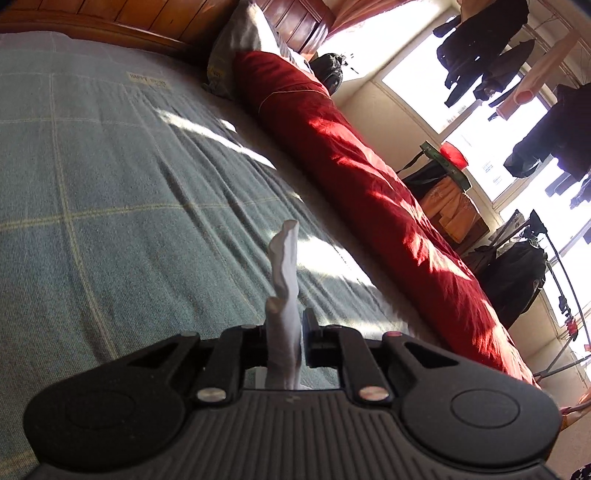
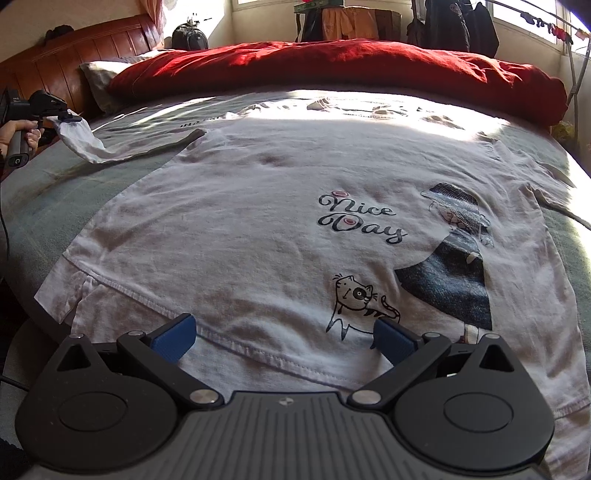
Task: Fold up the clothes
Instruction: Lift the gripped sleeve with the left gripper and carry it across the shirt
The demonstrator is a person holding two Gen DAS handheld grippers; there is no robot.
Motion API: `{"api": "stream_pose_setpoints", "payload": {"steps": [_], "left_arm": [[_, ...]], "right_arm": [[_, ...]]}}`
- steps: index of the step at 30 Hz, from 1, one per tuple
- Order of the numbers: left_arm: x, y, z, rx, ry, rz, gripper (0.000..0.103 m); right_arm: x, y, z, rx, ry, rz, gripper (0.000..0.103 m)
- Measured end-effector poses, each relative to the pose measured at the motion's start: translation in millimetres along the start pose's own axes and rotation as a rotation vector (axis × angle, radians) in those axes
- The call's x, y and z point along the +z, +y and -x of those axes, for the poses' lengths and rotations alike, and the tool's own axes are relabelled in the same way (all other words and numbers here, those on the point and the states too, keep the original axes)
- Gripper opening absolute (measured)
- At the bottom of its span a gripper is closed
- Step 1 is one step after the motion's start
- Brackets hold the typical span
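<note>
One garment is in work: a white T-shirt (image 2: pixel 280 221) spread flat, print side up, on the grey-green checked bedspread (image 1: pixel 110 184).

Left wrist view. The left gripper (image 1: pixel 286 328) is pinched together on a narrow bunch of the shirt's white fabric, which stands up between the black fingers (image 1: pixel 310 325) and rises clear of the bedspread. Beyond the bedspread, along its far edge, lies a rolled red duvet (image 1: pixel 351 166), with a grey pillow (image 1: pixel 247 33) at its head end against the wooden headboard (image 1: pixel 110 14). Past the duvet, dark clothes (image 1: pixel 480 48) hang before bright windows.

Right wrist view. The right gripper (image 2: pixel 284 332) stands spread wide, its blue pads (image 2: pixel 177 332) just above the shirt's hem (image 2: pixel 236 347), nothing between them; whether the pads touch the cloth cannot be told. The shirt carries the words "Nice Day", a line-drawn cat and a figure in a hat and dark skirt. At the shirt's far left corner, the left gripper (image 2: pixel 68 117), carried by a hand (image 2: pixel 18 136), holds the sleeve (image 2: pixel 81 142) lifted off the bedspread, the sleeve draping back down to the shirt's body. The red duvet (image 2: pixel 332 66) lies behind the shirt.
</note>
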State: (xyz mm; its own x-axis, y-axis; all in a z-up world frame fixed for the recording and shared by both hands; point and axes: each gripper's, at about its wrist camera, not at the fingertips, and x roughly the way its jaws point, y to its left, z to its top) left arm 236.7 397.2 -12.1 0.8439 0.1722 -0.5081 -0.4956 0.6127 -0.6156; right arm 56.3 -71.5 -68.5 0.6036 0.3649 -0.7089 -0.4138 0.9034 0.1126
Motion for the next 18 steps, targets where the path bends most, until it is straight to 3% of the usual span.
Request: {"api": "stream_pose_setpoints", "payload": {"steps": [18], "left_arm": [[-39,-132,-9,-0.072,0.089,-0.177,0.010]], "right_arm": [[-3,-26,21,0.049,-0.072,-0.037,0.103]]}}
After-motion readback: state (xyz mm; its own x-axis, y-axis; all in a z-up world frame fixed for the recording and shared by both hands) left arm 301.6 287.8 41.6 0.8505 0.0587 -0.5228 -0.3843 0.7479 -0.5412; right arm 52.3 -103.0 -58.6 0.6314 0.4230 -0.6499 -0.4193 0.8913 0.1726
